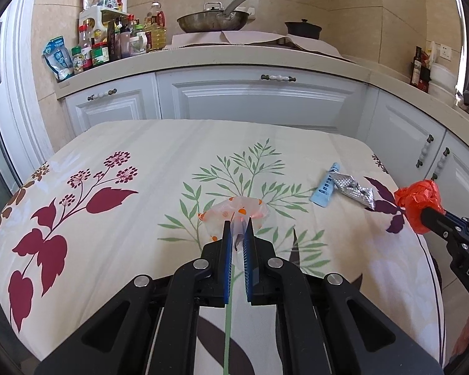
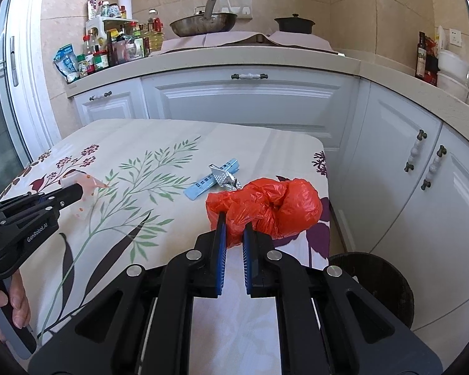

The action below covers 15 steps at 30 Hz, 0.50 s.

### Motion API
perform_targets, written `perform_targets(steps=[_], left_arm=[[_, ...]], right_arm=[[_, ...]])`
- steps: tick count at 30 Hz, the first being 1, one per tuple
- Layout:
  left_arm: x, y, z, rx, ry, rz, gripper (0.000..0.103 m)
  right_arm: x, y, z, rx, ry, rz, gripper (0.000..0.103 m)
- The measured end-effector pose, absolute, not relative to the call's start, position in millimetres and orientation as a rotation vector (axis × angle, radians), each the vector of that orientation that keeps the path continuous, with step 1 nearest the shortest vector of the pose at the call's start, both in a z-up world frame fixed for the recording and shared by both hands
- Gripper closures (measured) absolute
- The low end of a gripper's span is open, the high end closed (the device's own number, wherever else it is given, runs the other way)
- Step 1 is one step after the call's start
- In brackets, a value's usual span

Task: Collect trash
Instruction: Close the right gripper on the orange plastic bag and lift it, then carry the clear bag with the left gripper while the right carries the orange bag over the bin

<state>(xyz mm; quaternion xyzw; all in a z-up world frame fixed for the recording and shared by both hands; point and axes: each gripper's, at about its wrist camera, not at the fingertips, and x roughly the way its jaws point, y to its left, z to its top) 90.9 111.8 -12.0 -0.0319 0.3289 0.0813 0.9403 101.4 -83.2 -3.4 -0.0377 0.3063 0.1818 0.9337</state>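
My left gripper (image 1: pixel 238 223) is shut on a clear plastic wrapper with orange dots (image 1: pixel 231 211) just above the flowered tablecloth (image 1: pixel 140 162); it also shows in the right wrist view (image 2: pixel 87 184). My right gripper (image 2: pixel 233 223) is shut on a crumpled red plastic bag (image 2: pixel 275 206) near the table's right edge; the bag also shows in the left wrist view (image 1: pixel 417 200). A light blue packet (image 1: pixel 325 187) and a crumpled silver foil piece (image 1: pixel 355 189) lie together on the cloth between the grippers, also in the right wrist view (image 2: pixel 209 182).
A dark round bin (image 2: pixel 378 284) stands on the floor to the right of the table. White cabinets (image 1: pixel 259 100) and a counter with bottles (image 1: pixel 115 37), a wok (image 1: pixel 212 20) and a pot (image 1: pixel 303 28) stand behind the table.
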Motion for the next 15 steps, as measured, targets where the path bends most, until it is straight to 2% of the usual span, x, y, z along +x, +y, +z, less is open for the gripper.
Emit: perform_targets(steps=[15], left_arm=[[54, 82, -5, -0.035, 0.650, 0.116, 0.096]], right_arm=[[49, -109, 8, -0.064, 0.583, 0.345, 0.094]])
